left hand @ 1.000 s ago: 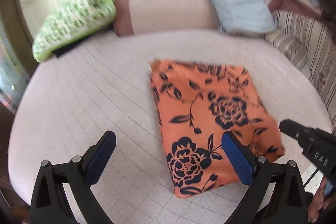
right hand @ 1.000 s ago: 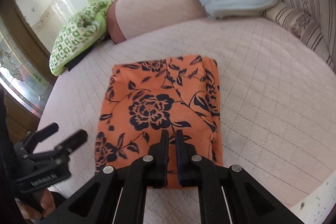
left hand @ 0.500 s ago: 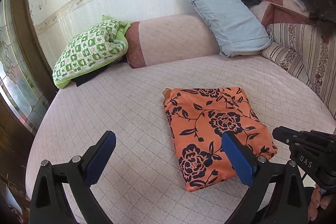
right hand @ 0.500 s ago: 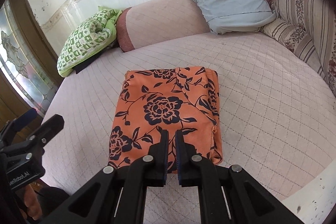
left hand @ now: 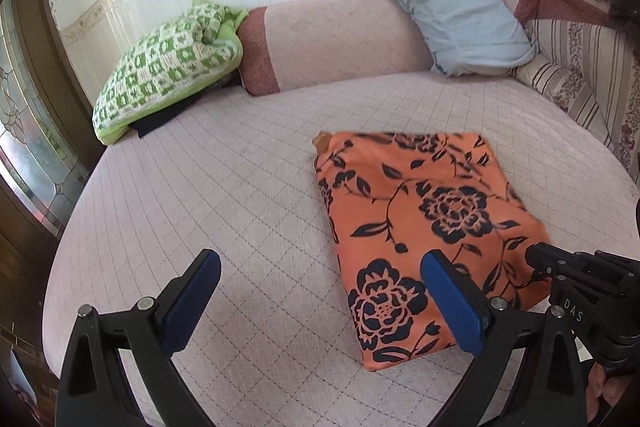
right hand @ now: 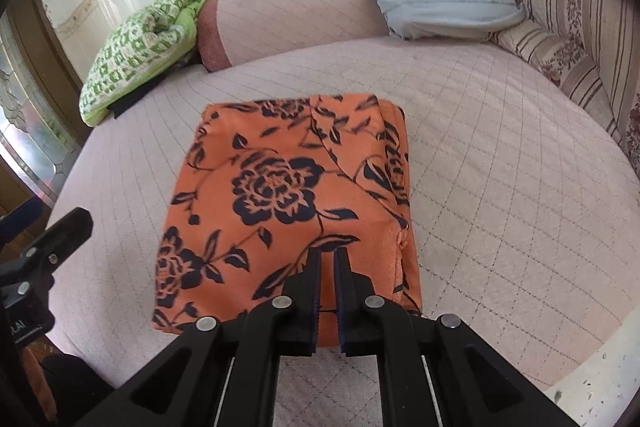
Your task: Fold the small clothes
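An orange garment with dark blue flowers [left hand: 420, 227] lies folded into a neat rectangle on the pink quilted bed [left hand: 240, 187]; it also shows in the right wrist view [right hand: 288, 195]. My left gripper [left hand: 320, 291] is open and empty, held above the bed at the garment's left front edge. My right gripper [right hand: 328, 267] is shut and empty, hovering over the garment's near edge; it shows at the right of the left wrist view [left hand: 560, 267].
A green checked pillow [left hand: 168, 67], a pink bolster [left hand: 340, 39] and a grey-blue pillow [left hand: 448, 7] line the back of the bed. A striped cushion [left hand: 580, 87] stands at the right. A stained-glass door [left hand: 24, 147] is at the left.
Both grippers drew back and up from the garment half a second ago, then came slightly closer again. The garment stays folded and still. The jaws kept their states.
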